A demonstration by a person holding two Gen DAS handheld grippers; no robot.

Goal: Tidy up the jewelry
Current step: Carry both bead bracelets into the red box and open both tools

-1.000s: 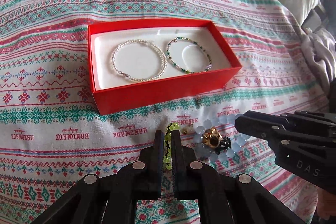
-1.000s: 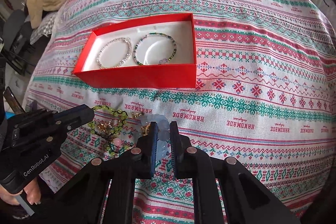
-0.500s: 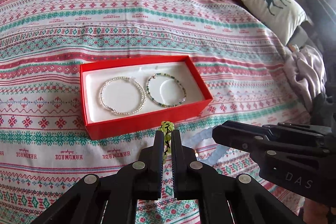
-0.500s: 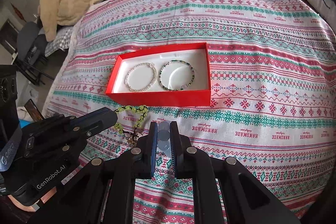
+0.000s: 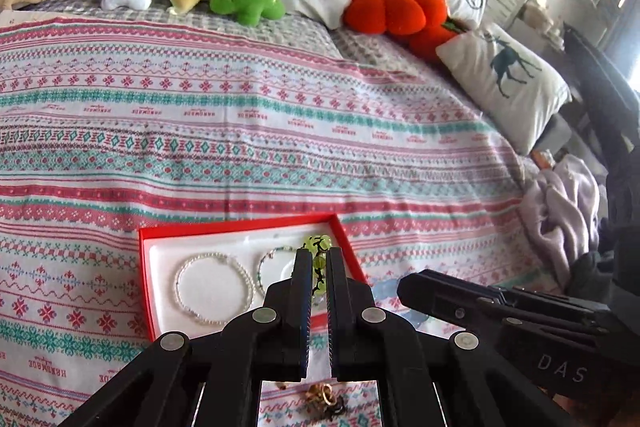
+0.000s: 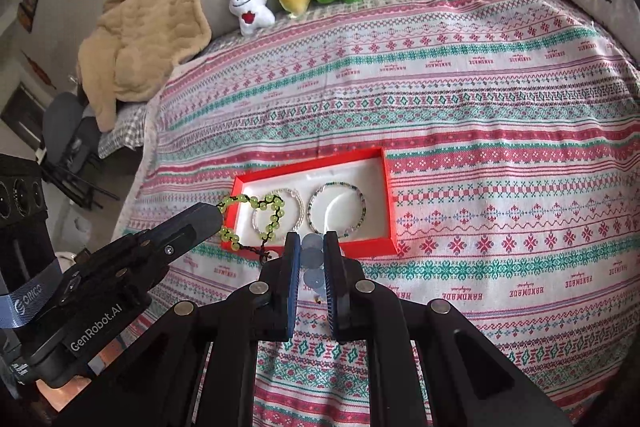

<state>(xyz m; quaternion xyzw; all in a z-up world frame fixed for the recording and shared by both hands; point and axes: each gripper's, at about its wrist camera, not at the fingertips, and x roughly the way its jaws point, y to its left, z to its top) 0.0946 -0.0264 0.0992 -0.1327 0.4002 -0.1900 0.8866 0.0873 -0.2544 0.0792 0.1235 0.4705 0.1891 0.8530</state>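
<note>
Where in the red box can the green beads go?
The red box has free white lining only along its far wall and in the right-end strip. The pearl bracelet and teal bracelet crowd the middle. The patterned blanket right of it is bare.

The left claw [image 5: 319,267] pinches a green bead bracelet [image 5: 318,247] above the red box [image 5: 146,291] on the bedspread [image 5: 280,131].

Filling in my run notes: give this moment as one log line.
left gripper: shut on green bead bracelet | right gripper: shut on pale blue bead bracelet | red box: holds two bracelets
</note>
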